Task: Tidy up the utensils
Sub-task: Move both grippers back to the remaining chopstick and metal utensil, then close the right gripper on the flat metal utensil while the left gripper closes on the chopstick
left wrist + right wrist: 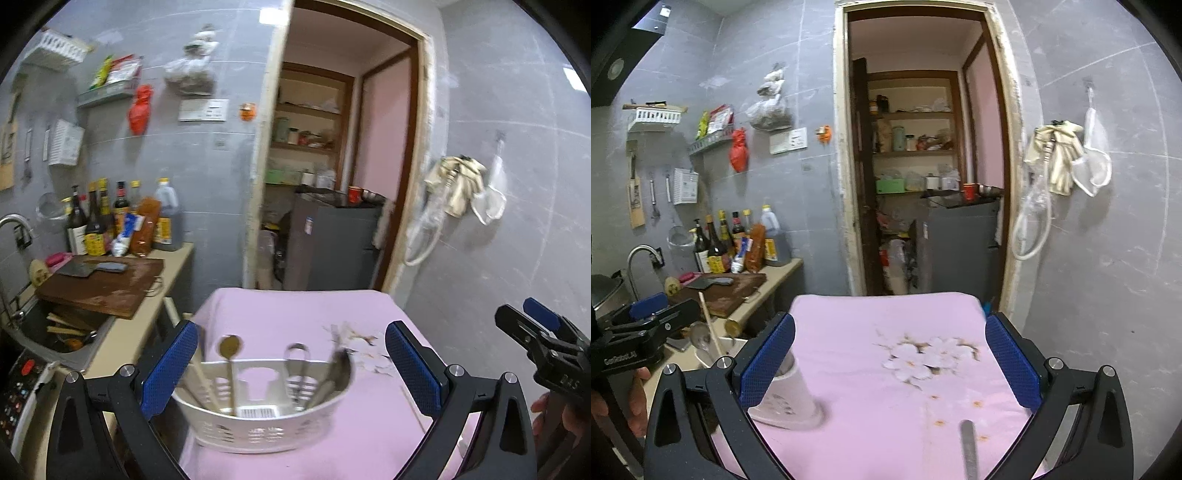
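Hovering over the pink-clothed bench (886,325) with both jaws spread wide and nothing in them: left hand-held gripper (291,365) framing the white utensil basket (258,410) near the front left edge, already holding spoon (229,347) and tongs (296,369). Right hand-held gripper (890,354) angled slightly down, level with its partner. Next, probably: reach for the lone metal handle (968,446) at the front edge, close on it, carry to basket.

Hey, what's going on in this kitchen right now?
A person is sorting utensils with a handheld gripper in each hand. On the pink flowered cloth stands a white slotted plastic caddy already holding a brass-coloured spoon, metal tongs and other utensils. The left gripper and the right gripper are both open and hold nothing. A flat grey metal handle lies loose on the cloth, not yet put away.
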Motion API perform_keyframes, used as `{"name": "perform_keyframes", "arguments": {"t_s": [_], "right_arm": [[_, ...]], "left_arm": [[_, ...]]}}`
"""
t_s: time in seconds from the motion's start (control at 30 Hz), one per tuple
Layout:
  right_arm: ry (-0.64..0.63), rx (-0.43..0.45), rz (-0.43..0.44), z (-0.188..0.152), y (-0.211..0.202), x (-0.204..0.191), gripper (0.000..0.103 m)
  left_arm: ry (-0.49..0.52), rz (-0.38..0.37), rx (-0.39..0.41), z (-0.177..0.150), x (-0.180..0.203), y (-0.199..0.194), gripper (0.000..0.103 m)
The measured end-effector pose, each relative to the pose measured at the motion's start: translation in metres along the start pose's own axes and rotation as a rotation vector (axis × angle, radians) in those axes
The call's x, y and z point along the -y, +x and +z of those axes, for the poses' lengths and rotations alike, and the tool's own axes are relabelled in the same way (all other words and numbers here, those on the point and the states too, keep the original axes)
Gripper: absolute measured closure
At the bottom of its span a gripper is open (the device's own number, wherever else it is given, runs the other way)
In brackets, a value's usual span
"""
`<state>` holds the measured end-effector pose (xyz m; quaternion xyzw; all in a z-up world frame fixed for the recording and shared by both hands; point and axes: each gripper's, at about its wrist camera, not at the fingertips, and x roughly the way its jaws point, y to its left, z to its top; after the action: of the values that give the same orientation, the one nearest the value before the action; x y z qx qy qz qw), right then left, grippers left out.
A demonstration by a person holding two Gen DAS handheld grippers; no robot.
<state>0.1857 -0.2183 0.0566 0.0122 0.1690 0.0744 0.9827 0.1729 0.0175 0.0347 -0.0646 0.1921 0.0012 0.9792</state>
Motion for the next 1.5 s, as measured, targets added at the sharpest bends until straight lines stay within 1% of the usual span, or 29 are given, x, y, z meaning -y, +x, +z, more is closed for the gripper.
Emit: {"name": "perform_keyframes", "arguments": {"t_s": [0.23,0.4,0.63,0.77,0.9,1.0,1.13,1.27,1.37,1.5], "right_arm": [[0.003,-0.007,-0.056,-0.011,-0.013,0.036,0.002],[0.002,-0.045,-0.099,-0.024,-0.012,0.062,0.002],[-0.012,-0.137,-0.184,-0.051,-0.002,0.103,0.002],[-0.026,-0.194,-0.197,-0.065,0.009,0.119,0.002],[-0.065,-0.255,-0.185,-0.083,0.025,0.125,0.002],[-0.08,-0.307,-0.159,-0.099,0.042,0.129,0.002],[-0.067,-0.365,-0.112,-0.117,0.065,0.131,0.002],[-0.1,-0.428,-0.059,-0.136,0.094,0.126,0.002],[-0.131,-0.472,-0.026,-0.149,0.111,0.121,0.002],[-0.165,-0.526,-0.015,-0.163,0.131,0.115,0.002]], "left_arm": [[0.046,-0.052,0.0,-0.009,0.044,0.004,0.001],[0.06,-0.086,-0.023,-0.02,0.069,0.011,0.001],[0.065,-0.114,-0.093,-0.047,0.097,0.031,0.001],[0.054,-0.119,-0.158,-0.065,0.108,0.048,0.001],[0.038,-0.111,-0.219,-0.08,0.112,0.068,0.001],[0.021,-0.11,-0.238,-0.088,0.114,0.082,0.001],[0.024,-0.087,-0.275,-0.101,0.117,0.104,0.001],[0.014,-0.073,-0.325,-0.11,0.117,0.124,0.001],[-0.005,-0.083,-0.368,-0.113,0.116,0.137,0.001],[-0.022,-0.074,-0.399,-0.116,0.115,0.147,0.001]]}}
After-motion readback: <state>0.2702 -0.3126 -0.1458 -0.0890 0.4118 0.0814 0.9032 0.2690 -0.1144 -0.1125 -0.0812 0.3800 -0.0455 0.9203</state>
